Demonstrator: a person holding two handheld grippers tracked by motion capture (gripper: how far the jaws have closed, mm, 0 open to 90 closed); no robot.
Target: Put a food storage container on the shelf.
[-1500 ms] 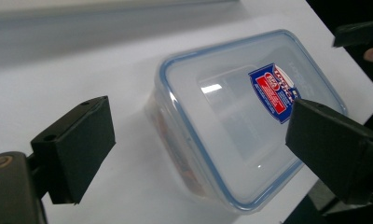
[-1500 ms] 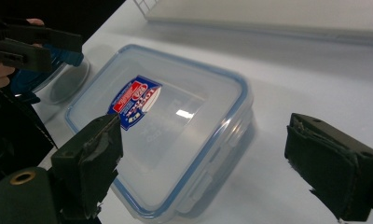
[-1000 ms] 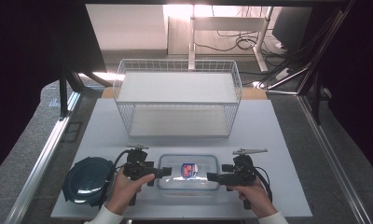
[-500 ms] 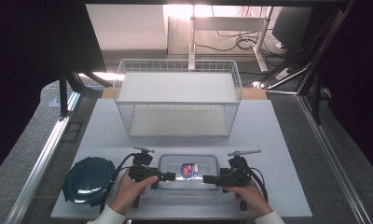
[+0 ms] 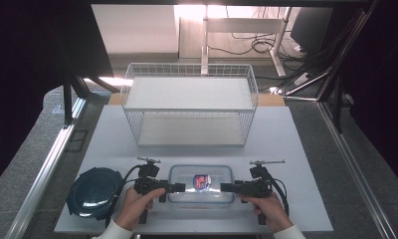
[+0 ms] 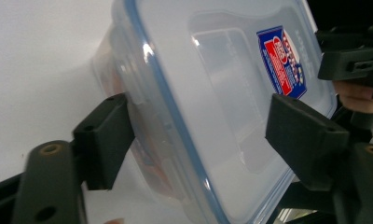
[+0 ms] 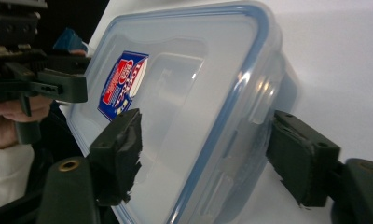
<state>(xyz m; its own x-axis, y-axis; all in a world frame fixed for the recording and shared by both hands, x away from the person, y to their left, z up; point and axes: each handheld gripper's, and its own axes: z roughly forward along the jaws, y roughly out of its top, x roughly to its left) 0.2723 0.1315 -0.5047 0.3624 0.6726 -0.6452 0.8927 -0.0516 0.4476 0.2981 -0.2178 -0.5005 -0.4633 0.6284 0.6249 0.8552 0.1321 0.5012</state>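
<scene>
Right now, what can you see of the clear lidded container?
The container is a clear plastic rectangular box with rounded corners. Its lid has a blue seal line, side latch flaps and a red-and-blue sticker. It lies flat on the white table, lid on, between the left gripper and right gripper, whose jaws straddle its short ends.

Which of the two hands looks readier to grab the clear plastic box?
Right, slightly. The right gripper has just been closing, its jaws standing nearer the clear box's end wall. The left gripper straddles the other end, its jaws also closing but still visibly apart from it.
</scene>
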